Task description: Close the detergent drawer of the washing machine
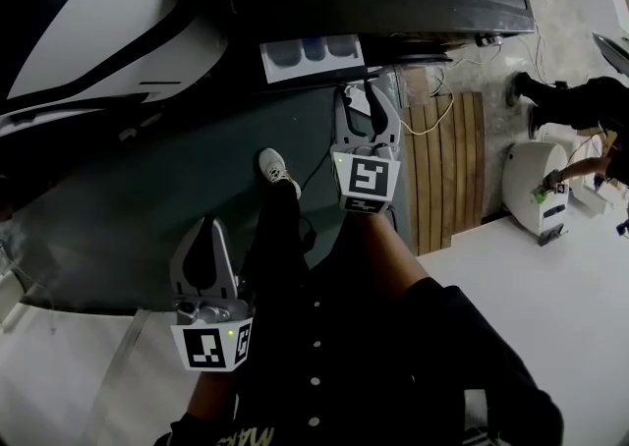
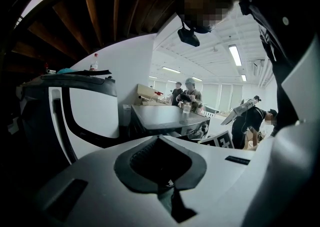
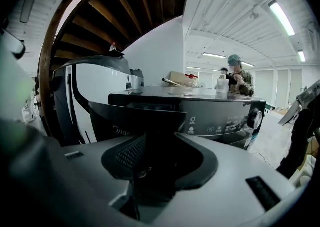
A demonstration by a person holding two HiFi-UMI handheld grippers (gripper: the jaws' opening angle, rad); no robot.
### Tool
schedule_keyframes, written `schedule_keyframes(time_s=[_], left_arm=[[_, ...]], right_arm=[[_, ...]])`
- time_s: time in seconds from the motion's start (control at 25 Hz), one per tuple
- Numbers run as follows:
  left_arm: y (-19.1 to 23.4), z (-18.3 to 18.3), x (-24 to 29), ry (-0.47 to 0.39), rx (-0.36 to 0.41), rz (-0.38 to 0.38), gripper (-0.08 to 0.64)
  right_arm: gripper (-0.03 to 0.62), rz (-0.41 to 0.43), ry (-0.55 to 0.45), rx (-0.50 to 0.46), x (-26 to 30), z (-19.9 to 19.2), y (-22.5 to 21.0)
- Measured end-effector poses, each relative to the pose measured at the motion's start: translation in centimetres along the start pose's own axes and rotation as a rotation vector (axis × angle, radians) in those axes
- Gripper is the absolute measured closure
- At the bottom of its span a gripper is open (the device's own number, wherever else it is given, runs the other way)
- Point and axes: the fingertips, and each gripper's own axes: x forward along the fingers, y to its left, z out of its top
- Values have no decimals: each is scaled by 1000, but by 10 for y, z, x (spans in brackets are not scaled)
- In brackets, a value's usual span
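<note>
Detergent drawer [image 1: 310, 51] out at 12 o'clock, right gripper [image 1: 363, 93] slightly parted, empty, at its front for pushing; left gripper [image 1: 206, 226] closed, empty, parked at 7

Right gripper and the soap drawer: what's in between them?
Nothing. The right gripper view shows the detergent drawer straight ahead of the right gripper, and the stretch between them is bare.

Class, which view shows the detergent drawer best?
Head view: it looks down into the detergent drawer and its compartments. The right gripper view shows only its dark front; the left gripper view doesn't show it clearly.
</note>
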Motion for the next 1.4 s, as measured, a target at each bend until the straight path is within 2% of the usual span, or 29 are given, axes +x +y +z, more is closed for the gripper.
schedule_keyframes(time_s=[0.2,0.44,0.6,0.76,1.4], left_arm=[[4,0,1,4,-4,13,558],[6,1,3,7,-10,19,558],[6,2,5,13,-13,23,558],[11,3,5,13,-18,32,558],[11,1,9,23,-20,49,558]], right_arm=[[410,-8,-1,15,9,6,-2],[414,-16,0,-14,18,4,-6],[414,13,-9,33,28,13,-3],[417,6,-26,-20,36,8,-8],[428,-1,-28,14,54,26,-9]])
